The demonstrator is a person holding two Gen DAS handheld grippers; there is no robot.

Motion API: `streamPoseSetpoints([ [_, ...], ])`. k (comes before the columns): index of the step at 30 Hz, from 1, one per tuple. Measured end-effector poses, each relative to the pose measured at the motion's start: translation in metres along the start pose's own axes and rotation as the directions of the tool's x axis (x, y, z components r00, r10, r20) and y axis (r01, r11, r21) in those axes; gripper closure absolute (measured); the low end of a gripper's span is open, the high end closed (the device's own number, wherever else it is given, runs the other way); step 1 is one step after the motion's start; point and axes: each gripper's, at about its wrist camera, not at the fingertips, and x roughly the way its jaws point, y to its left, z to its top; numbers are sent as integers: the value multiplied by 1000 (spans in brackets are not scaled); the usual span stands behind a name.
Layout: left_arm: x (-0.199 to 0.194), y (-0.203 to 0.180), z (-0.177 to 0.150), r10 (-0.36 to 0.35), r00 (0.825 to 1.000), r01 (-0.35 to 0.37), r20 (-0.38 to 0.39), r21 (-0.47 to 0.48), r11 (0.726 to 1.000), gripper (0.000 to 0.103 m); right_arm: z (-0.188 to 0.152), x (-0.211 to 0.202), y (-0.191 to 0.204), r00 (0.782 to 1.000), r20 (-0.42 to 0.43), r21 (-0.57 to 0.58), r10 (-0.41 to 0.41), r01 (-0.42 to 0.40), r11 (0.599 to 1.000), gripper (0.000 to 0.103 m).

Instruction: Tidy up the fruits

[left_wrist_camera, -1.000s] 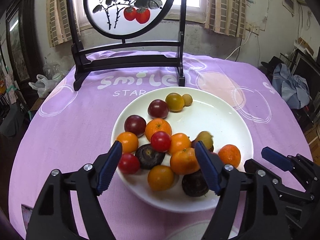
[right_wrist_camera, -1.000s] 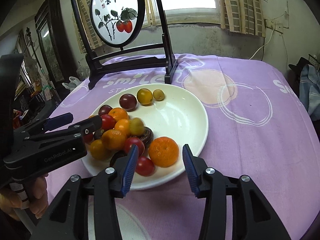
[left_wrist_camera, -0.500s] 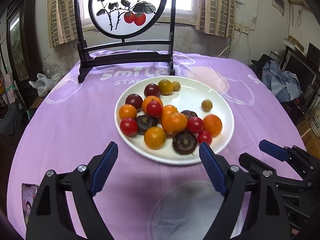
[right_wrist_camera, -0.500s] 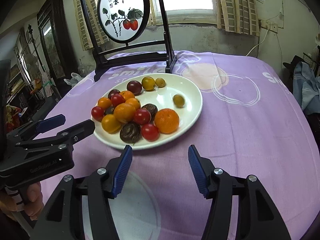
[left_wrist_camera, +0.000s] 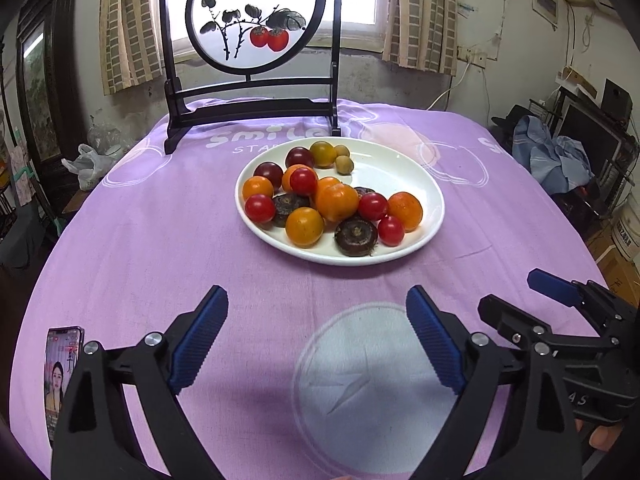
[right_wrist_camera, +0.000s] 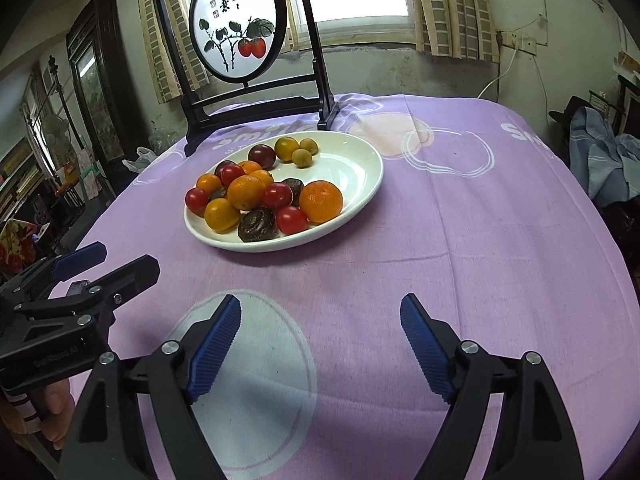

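Fruits heaped on the white plate [left_wrist_camera: 434,216] atop the purple counter [left_wrist_camera: 160,240]; left claw [left_wrist_camera: 316,336] and right claw [right_wrist_camera: 320,344], both empty, opening wide nearby; sorting looks finished.

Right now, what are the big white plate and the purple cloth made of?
The white plate looks like glazed ceramic or porcelain: glossy, with window light shining on its rim. The purple cloth looks like matte woven cotton or similar fabric: soft creases and printed white circles and letters.
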Motion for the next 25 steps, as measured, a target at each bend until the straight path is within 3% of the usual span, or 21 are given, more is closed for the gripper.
streamPoseSetpoints([
  [14,1,7,-17,32,999,-32,-6,-19,999,12,-17,-1,-6,1000,-14,6,-20,20,1000,20],
  [25,26,6,-40,6,995,-5,-103,12,1000,8,-38,9,-6,995,-97,1,-25,25,1000,18],
])
